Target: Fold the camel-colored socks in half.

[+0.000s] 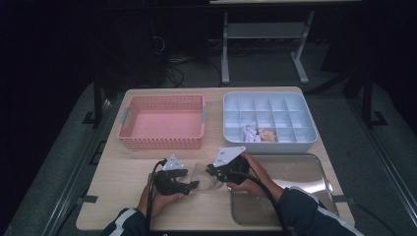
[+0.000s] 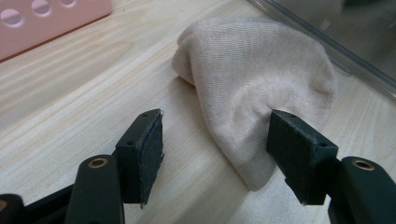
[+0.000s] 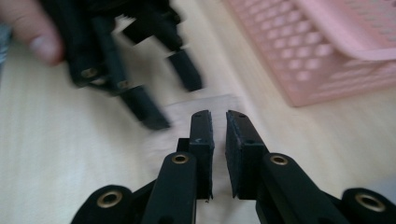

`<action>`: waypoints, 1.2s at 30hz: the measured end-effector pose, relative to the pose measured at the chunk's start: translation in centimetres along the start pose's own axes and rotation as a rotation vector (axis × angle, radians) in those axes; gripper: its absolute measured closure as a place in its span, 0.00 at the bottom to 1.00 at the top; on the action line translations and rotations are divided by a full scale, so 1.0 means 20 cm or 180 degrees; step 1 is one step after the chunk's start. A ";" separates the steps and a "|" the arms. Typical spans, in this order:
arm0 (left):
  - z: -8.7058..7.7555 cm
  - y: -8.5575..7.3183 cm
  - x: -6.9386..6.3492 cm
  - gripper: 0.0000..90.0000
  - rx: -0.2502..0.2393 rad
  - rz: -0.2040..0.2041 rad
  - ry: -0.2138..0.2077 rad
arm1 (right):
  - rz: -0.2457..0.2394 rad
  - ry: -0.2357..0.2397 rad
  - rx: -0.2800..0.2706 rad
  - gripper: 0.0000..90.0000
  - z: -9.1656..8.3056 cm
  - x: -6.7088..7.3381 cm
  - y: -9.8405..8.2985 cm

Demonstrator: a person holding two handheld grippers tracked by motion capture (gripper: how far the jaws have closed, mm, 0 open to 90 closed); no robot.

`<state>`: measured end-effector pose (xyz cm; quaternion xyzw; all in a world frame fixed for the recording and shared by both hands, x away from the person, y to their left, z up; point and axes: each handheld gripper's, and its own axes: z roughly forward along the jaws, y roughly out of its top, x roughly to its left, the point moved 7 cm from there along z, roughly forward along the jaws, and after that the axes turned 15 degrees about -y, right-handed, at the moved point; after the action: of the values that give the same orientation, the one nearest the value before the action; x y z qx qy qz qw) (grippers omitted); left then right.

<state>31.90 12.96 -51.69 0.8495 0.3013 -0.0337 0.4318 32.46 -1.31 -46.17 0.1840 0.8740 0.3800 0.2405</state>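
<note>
A pale beige sock [image 1: 201, 173] lies on the wooden table between the two grippers. In the left gripper view the sock [image 2: 252, 79] is bunched into a rounded hump. My left gripper [image 2: 215, 144] is open wide around its near end, and the right-hand pad rests at the fabric's edge. My right gripper [image 3: 218, 119] comes at the sock [image 3: 219, 102] from the other side. Its jaws stand almost together, with a thin strip of pale fabric in the slit. The left gripper [image 3: 170, 98] shows blurred just beyond. Both grippers [image 1: 194, 186] [image 1: 210, 171] point towards each other.
A pink perforated basket [image 1: 162, 140] stands behind the left gripper, with nothing in it. A white compartment tray [image 1: 268, 142] at the back right holds a few folded items. A shiny metal tray [image 1: 295, 196] lies under the right forearm, its rim [image 2: 317, 42] close to the sock.
</note>
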 end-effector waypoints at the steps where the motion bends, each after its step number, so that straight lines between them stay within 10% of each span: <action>1: 0.00 0.00 0.00 0.39 -0.0002 0.0021 0.0007 | -0.0040 0.0029 0.0037 0.89 0.01 0.02 0.00; 8: 0.00 0.00 0.00 0.39 0.0021 0.0068 0.0031 | -0.0238 0.0043 0.0508 0.87 0.15 0.06 -0.14; 15: 0.00 0.00 -0.01 0.44 -0.0032 -0.0094 -0.0099 | -0.0198 0.0023 0.0512 0.87 0.17 0.06 -0.15; 20: 0.04 0.01 -0.06 0.67 -0.0087 -0.0224 -0.0400 | -0.0227 0.0047 0.0541 0.87 0.17 0.06 -0.15; 36: -0.01 0.11 -0.12 0.87 -0.0516 -0.0073 -0.0485 | -0.0260 0.0131 0.0594 0.87 0.21 0.07 -0.11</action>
<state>31.05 10.89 -49.26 0.8032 0.2790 -0.0786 0.5203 33.41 0.30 -50.75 0.1620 0.9171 0.2905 0.2197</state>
